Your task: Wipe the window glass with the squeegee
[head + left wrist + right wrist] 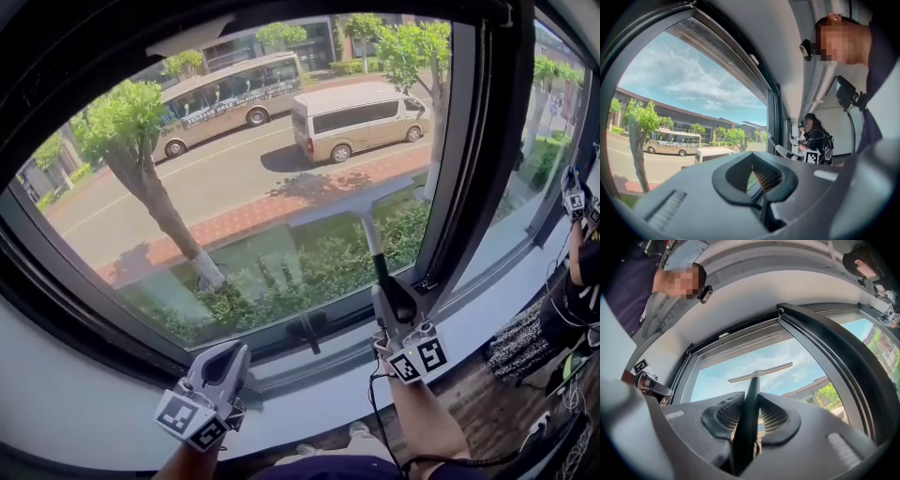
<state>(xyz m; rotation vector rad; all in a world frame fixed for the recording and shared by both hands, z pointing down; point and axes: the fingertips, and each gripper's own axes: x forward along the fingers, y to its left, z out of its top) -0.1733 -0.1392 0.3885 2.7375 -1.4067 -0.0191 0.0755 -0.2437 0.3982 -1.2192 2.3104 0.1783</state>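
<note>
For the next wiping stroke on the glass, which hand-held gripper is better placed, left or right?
Right. The right hand-held gripper is shut on the squeegee, whose blade is up at the window glass. The left hand-held gripper sits low by the sill, shut and empty.

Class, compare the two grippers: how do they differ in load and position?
The right gripper is shut on the squeegee; the left gripper is shut on nothing. The right gripper points at the glass; the left sits back, over the sill. Both carry marker cubes.
</note>
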